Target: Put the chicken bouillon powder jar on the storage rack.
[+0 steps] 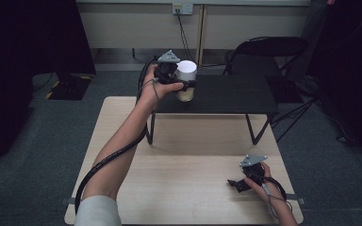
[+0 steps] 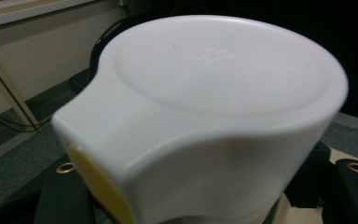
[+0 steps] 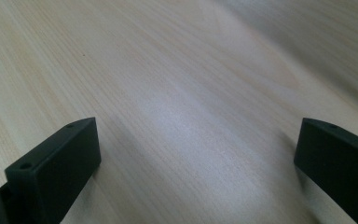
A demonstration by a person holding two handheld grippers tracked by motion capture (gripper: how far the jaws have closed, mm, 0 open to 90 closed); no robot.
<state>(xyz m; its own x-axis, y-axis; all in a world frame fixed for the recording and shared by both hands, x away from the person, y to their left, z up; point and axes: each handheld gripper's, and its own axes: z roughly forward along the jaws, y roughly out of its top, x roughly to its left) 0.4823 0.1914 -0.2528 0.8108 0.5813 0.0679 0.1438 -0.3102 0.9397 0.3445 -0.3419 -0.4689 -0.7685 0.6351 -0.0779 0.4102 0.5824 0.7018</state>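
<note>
Cups: one, white (image 1: 186,70), upside down with flat base up; yellowish inside showing at the lower rim (image 2: 95,186).
Cup place: above the left end of the black stand (image 1: 235,94), at its near-left corner; touching the stand or just off it, cannot tell.
Stands: one, low, black top, legs planted on the table (image 1: 193,188).
Tables: one, light wood.
Chairs: one, black, folding type (image 1: 268,49), behind the stand on the grey floor.
Grippers: two, each with a grey three-cornered plate on top.
Left gripper (image 1: 186,87): raised over the stand's left end, clamped on the cup from the side; jaws dark at both lower corners in the left gripper view, cup wall between them.
Left hand (image 1: 158,87): wrapped round the gripper body, forearm stretched forward and up from the bottom left, pale sleeve (image 1: 96,212) at the elbow, black cable looping beneath the arm.
Right gripper (image 1: 234,184): low at the near-right of the table, pointing left; jaws set wide apart, bare wood grain between them in the right gripper view, nothing held.
Right hand (image 1: 259,176): behind the gripper, wrist near the table's right edge.
</note>
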